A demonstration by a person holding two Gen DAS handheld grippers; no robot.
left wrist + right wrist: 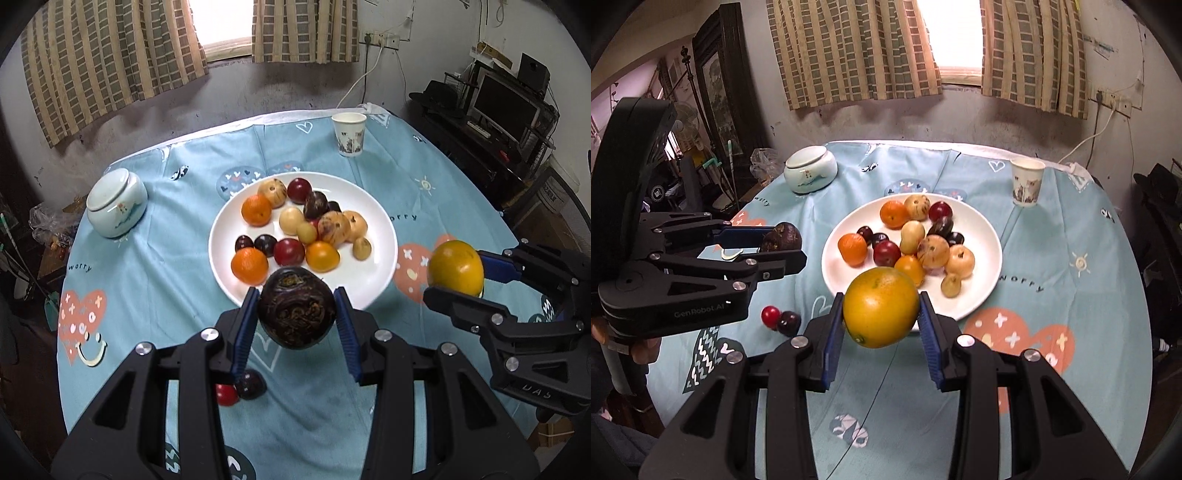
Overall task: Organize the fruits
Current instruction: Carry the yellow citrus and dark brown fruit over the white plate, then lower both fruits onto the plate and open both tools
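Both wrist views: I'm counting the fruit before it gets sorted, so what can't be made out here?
- Left wrist view: the white plate has its near rim hidden by the dark fruit.
- Left wrist view: two small fruits on the cloth are partly behind a gripper finger.
- Right wrist view: the orange covers the plate's near rim.

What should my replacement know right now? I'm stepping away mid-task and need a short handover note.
Left hand-held gripper: shut on a dark brown fruit, in the air short of the plate.
Right hand-held gripper: shut on a large yellow-orange citrus, also airborne.
White plate: already holds oranges, plums and pale fruits.
Left: set both held fruits on the plate, then collect the red plum and dark plum lying on the tablecloth.
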